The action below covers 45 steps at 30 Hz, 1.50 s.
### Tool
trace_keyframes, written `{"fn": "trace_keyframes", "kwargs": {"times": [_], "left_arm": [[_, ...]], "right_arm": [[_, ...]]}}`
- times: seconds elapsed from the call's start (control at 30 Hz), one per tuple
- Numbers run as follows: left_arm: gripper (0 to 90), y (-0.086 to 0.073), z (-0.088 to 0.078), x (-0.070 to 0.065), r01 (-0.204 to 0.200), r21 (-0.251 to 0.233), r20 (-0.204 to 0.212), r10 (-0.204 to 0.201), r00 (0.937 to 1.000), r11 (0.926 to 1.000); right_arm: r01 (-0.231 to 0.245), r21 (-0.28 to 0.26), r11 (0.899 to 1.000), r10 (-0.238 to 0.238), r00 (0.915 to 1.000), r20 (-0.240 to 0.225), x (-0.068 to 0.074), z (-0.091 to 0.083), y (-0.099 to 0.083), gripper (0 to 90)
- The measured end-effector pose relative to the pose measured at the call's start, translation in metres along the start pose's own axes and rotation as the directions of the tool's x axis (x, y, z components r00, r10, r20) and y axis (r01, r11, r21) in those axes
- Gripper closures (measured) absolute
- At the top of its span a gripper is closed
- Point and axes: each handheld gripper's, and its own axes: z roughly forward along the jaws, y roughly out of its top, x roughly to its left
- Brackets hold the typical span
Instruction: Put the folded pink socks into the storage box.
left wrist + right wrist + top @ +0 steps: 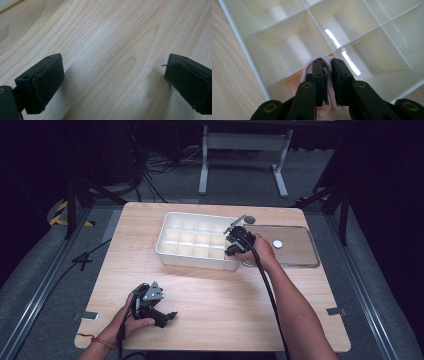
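Right tongs: my right gripper stood at the near right corner of the white tray, pointing down into it. Its two black jaws were almost together, with a thin pale pink loop pressed between the pads, so they were closed on this loop.
Left tongs: my left gripper rested low over the near left part of the table, well apart from the tray. Its jaws stood wide, with only bare wood between them, so they were open and held nothing.
Table: light wood with rounded corners; it carried the tray, the lid and both my hands.
Tray: a white plastic box divided into many small square compartments, lying at the far middle of the table. In the right gripper view its glossy walls shone, and the compartments which I could see there were bare.
Lid: a flat clear plate lying just beside the tray on its right side.
Pink loop: a soft pale band, looking like rubber, held in the right tongs over the corner compartment. It bulged out on both sides of the jaws. I could not tell if it touched the bottom.
White disc: a small round piece lying on the lid.
Grey disc: a small dark round piece on the wood, just behind the lid.
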Motion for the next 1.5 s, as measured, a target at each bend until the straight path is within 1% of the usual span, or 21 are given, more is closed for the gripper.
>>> {"fn": "trace_keyframes", "kwargs": {"times": [0.03, 0.07, 0.13, 0.27, 0.33, 0.5, 0.53, 0.57, 0.6, 0.7, 0.8, 0.83, 0.97, 1.0, 1.1, 1.13, 1.2, 1.33, 1.4, 1.5], "left_arm": [[2.8, 0.0, 0.0, 0.0, 0.0, 0.0, 0.0, 0.0, 1.0, 1.0], [2.8, 0.0, 0.0, 0.0, 0.0, 0.0, 0.0, 0.0, 1.0, 1.0], [2.8, 0.0, 0.0, 0.0, -0.001, 0.002, 0.0, 0.001, 1.0, 1.0], [2.8, 0.0, 0.0, 0.0, -0.001, 0.0, -0.001, 0.001, 1.0, 1.0], [2.8, 0.0, 0.0, 0.0, -0.003, 0.001, 0.0, 0.003, 1.0, 1.0], [2.8, 0.0, 0.0, 0.0, -0.003, 0.001, -0.001, 0.003, 1.0, 1.0], [2.8, 0.0, 0.0, 0.0, -0.003, 0.001, 0.0, 0.003, 1.0, 1.0], [2.8, 0.0, 0.0, 0.0, -0.002, 0.001, 0.0, 0.002, 1.0, 1.0], [2.8, 0.0, 0.0, 0.0, -0.002, 0.002, 0.0, 0.002, 1.0, 1.0], [2.8, 0.0, 0.0, 0.0, -0.002, 0.002, 0.0, 0.002, 1.0, 1.0], [2.8, 0.0, 0.0, 0.0, -0.003, 0.002, 0.0, 0.003, 1.0, 1.0], [2.8, 0.0, 0.0, 0.0, -0.003, 0.001, 0.0, 0.003, 1.0, 1.0], [2.8, 0.0, 0.0, 0.0, -0.002, 0.001, 0.0, 0.002, 1.0, 1.0], [2.8, 0.0, 0.0, 0.0, -0.002, 0.001, 0.0, 0.002, 1.0, 1.0], [2.8, 0.0, 0.0, 0.0, -0.002, 0.001, 0.0, 0.002, 1.0, 1.0], [2.8, 0.0, 0.0, 0.0, 0.001, 0.0, 0.001, -0.001, 1.0, 1.0], [2.8, 0.0, 0.0, 0.0, 0.0, -0.001, 0.0, 0.0, 1.0, 1.0], [2.8, 0.0, 0.0, 0.0, 0.003, -0.003, 0.0, -0.003, 1.0, 1.0], [2.8, 0.0, 0.0, 0.0, 0.001, 0.0, 0.0, -0.001, 1.0, 1.0], [2.8, 0.0, 0.0, 0.0, -0.001, 0.001, -0.001, 0.001, 1.0, 1.0]], "right_arm": [[0.01, 0.019, 1.0, -0.01, 0.9999, 0.012, 0.001, 0.004, -0.002, 81.0], [0.009, 0.017, 1.0, -0.009, 0.9998, 0.017, 0.001, 0.006, -0.003, 81.0], [-0.02, 0.014, 1.0, 0.02, 0.9998, 0.006, -0.002, 0.008, -0.006, 81.4], [-0.029, 0.026, 0.999, 0.029, 0.9996, 0.003, -0.003, 0.01, -0.007, 82.0], [-0.014, 0.033, 0.999, 0.014, 0.9998, 0.013, -0.002, 0.011, -0.007, 82.1], [-0.022, 0.036, 0.999, 0.022, 0.9998, -0.001, -0.003, 0.012, -0.007, 82.1], [-0.01, 0.035, 0.999, 0.01, 0.9999, 0.003, -0.003, 0.012, -0.006, 81.6], [0.0, 0.03, 1.0, -0.001, 1.0, 0.004, -0.002, 0.011, -0.007, 81.4], [-0.001, 0.023, 1.0, 0.001, 0.9999, 0.012, -0.002, 0.01, -0.007, 81.3], [-0.019, -0.013, 1.0, 0.02, 0.9998, 0.006, -0.002, 0.007, -0.009, 80.2], [-0.017, -0.037, 0.999, 0.017, 0.9998, 0.01, -0.001, 0.002, -0.01, 79.3], [-0.016, -0.054, 0.998, 0.016, 0.9999, 0.004, 0.0, 0.001, -0.01, 79.4], [-0.012, -0.063, 0.998, 0.013, 0.9999, 0.01, 0.002, -0.003, -0.011, 78.8], [-0.009, -0.082, 0.997, 0.01, 0.9999, 0.012, 0.003, -0.006, -0.012, 77.9], [-0.014, -0.097, 0.995, 0.015, 0.9998, 0.012, 0.004, -0.009, -0.012, 76.6], [-0.017, -0.109, 0.994, 0.018, 0.9998, 0.005, 0.004, -0.011, -0.012, 76.6], [-0.013, -0.14, 0.99, 0.014, 0.9999, 0.007, 0.006, -0.017, -0.013, 76.9], [-0.008, -0.158, 0.987, 0.009, 0.9999, 0.007, 0.01, -0.022, -0.015, 75.6], [0.008, -0.163, 0.987, -0.006, 0.9999, 0.01, 0.012, -0.025, -0.015, 75.1], [0.009, -0.17, 0.985, -0.006, 0.9999, 0.014, 0.014, -0.028, -0.016, 75.0]]}}
